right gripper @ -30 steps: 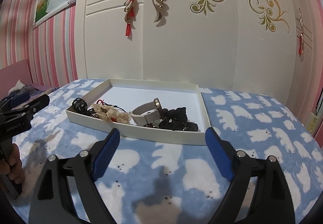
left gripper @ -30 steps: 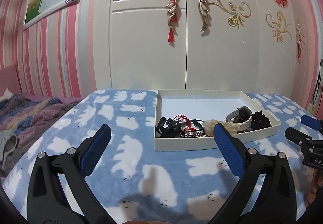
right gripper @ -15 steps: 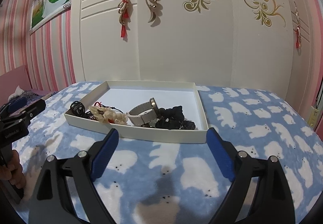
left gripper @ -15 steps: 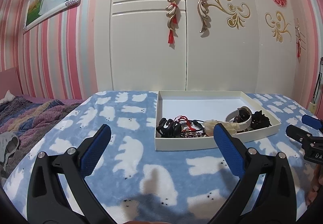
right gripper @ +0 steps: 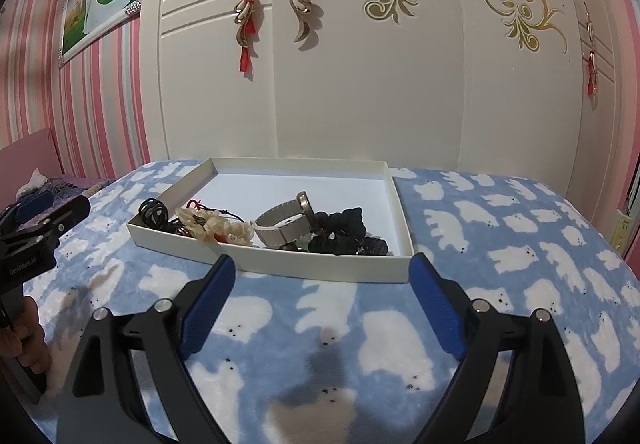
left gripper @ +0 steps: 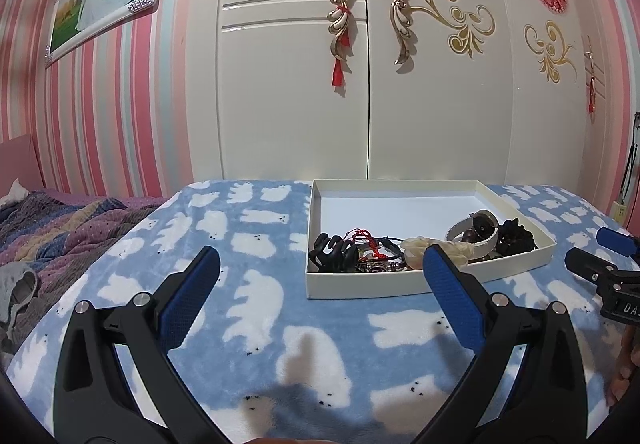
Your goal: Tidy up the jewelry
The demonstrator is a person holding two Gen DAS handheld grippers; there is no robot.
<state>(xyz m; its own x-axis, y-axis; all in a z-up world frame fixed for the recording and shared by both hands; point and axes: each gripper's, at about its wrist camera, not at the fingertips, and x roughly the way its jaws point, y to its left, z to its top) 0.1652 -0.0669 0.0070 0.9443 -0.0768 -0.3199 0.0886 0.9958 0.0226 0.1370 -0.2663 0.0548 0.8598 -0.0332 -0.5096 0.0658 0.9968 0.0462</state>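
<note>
Nearest the cameras, the left gripper (left gripper: 320, 260) and the right gripper (right gripper: 322, 264) are both held low over the blue blanket (left gripper: 256, 308) printed with white bears; the fingers (left gripper: 188, 300) of each are spread wide apart and nothing is held between them. Each gripper is also seen from the other's camera, at the edge of the picture, on either side of the tray.

Just beyond the fingertips, a shallow white tray (left gripper: 360, 286) is set on the blanket. All the jewelry that can be seen is gathered along the tray's near wall: a black hair claw (left gripper: 334, 254) at the left end, red and dark cord bracelets (left gripper: 374, 246) beside it, a cream beaded piece (right gripper: 218, 228) in the middle, a pale-strapped watch (right gripper: 282, 222) lying on its side, and black scrunchies (right gripper: 346, 232) at the right end. The pieces are touching and partly overlapping, so where one ends is not always clear. The far half of the tray is bare.

Behind the tray, white wardrobe doors (left gripper: 368, 84) with gold ornaments are seen, and pink striped walls to either side.

The sorting is judged to be barely begun: nothing is gripped and the pieces lie in a tangled row. What remains, it seems, is for each piece to be picked out and laid apart.
</note>
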